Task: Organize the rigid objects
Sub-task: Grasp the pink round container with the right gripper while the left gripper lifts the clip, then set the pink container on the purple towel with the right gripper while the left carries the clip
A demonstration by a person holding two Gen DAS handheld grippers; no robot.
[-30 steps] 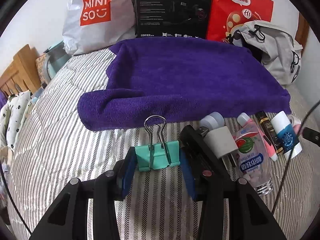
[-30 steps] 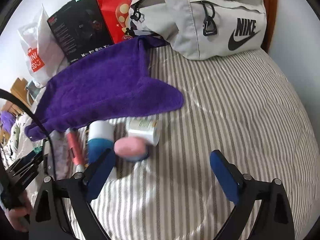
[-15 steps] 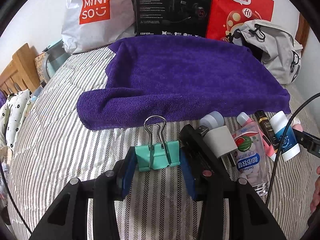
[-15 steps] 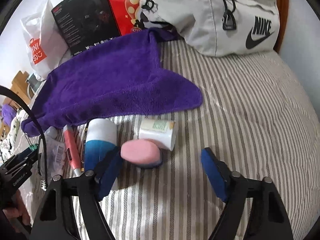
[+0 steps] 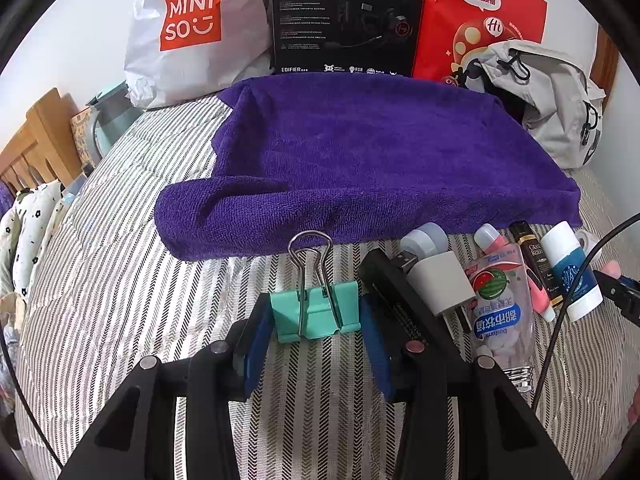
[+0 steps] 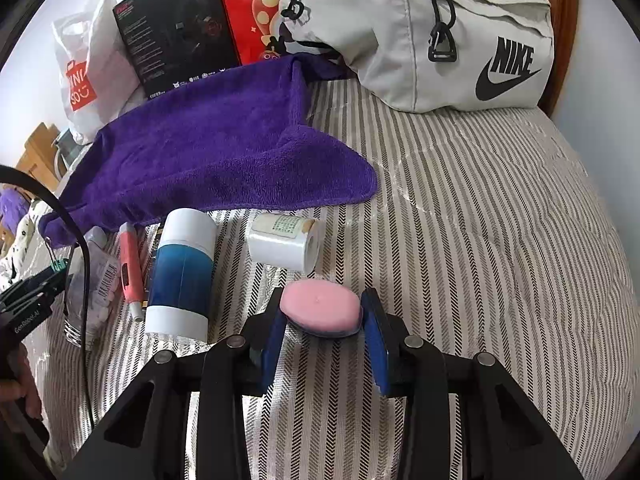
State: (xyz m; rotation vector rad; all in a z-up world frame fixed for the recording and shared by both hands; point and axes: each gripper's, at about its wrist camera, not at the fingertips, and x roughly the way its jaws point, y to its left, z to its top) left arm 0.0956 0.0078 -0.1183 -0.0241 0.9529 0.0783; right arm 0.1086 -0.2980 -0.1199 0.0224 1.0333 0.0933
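Note:
My left gripper [image 5: 316, 322] is shut on a teal binder clip [image 5: 316, 312], held just above the striped bedspread [image 5: 120, 280] in front of the purple towel [image 5: 360, 168]. To its right lie a white charger [image 5: 438, 282], a clear tablet bottle [image 5: 498, 312], a pink pen [image 5: 516, 268] and a blue-and-white stick [image 5: 572, 272]. My right gripper [image 6: 322, 322] is shut on a pink oval case [image 6: 320, 308] with a dark blue underside. Beyond it lie a white roll [image 6: 284, 244] and, on the left, the blue-and-white stick [image 6: 182, 272].
A grey Nike bag [image 6: 440, 32] sits at the back right, with a red bag [image 5: 480, 20], a black box [image 5: 344, 16] and a white Miniso bag [image 5: 192, 28] along the wall. A black cable [image 6: 80, 264] hangs at left. Open bedspread [image 6: 500, 240] lies to the right.
My right gripper has moved forward over the pink oval case and its fingers have come together on it. My left gripper still holds the binder clip, almost unmoved.

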